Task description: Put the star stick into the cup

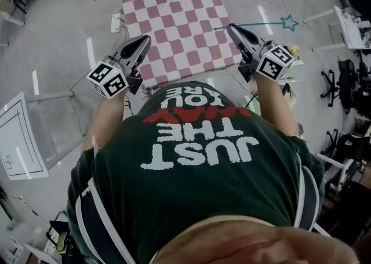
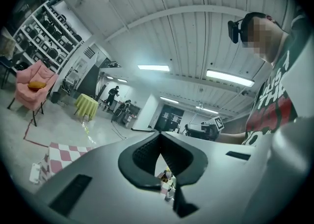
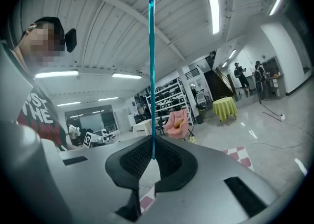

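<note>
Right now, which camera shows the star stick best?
The head view: the whole star stick shows there, its star tip out to the side, held by the right hand-held gripper. The right gripper view shows only the thin blue shaft rising from its shut jaws, no star. The left gripper view does not show it.

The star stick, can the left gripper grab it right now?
Probably not. The right gripper is shut on the star stick, whose star points away to the right, and the left gripper sits across the checkered mat with its jaws closed.
</note>
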The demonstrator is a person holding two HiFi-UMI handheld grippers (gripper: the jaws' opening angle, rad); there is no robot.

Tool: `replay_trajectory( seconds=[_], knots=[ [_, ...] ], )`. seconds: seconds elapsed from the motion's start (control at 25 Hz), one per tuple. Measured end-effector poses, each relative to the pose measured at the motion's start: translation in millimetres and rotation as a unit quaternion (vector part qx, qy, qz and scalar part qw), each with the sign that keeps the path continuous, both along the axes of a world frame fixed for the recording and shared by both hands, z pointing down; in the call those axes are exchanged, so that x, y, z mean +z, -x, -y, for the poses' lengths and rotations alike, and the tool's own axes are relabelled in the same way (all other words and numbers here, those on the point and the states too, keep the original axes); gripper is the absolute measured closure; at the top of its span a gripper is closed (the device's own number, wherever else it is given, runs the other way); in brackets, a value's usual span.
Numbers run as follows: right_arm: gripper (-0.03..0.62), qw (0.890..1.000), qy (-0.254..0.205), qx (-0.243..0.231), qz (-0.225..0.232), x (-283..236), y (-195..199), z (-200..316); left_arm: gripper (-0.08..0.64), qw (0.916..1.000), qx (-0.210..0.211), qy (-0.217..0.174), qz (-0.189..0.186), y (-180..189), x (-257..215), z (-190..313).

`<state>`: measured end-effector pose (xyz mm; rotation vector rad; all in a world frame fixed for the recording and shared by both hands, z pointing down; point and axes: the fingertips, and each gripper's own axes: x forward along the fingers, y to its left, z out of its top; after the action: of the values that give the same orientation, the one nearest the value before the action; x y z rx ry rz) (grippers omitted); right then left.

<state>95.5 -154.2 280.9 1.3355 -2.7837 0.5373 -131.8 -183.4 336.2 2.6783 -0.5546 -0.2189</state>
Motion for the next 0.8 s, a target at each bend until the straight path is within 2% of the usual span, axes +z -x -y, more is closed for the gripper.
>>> replay_trajectory(
  seconds=[0.28,0.52,0.64,0.8],
  knots=[
    [0.549,1.000,0.011,-0.021,-0.002,9,-1,45,0.551,0.9998,-0.014,0.015,0.007,-3,11,33],
    [0.549,0.998,0.016,-0.055,0.013,23,-28,84,0.551,0.9990,-0.036,0.018,0.022,-35,20,57],
    [0.549,0.996,0.017,-0.080,0.026,31,-55,112,0.551,0.9975,-0.059,0.015,0.035,-61,22,78],
    [0.549,0.990,0.027,-0.129,0.041,49,-91,158,0.551,0.9915,-0.118,0.015,0.054,-96,27,111]
  ],
)
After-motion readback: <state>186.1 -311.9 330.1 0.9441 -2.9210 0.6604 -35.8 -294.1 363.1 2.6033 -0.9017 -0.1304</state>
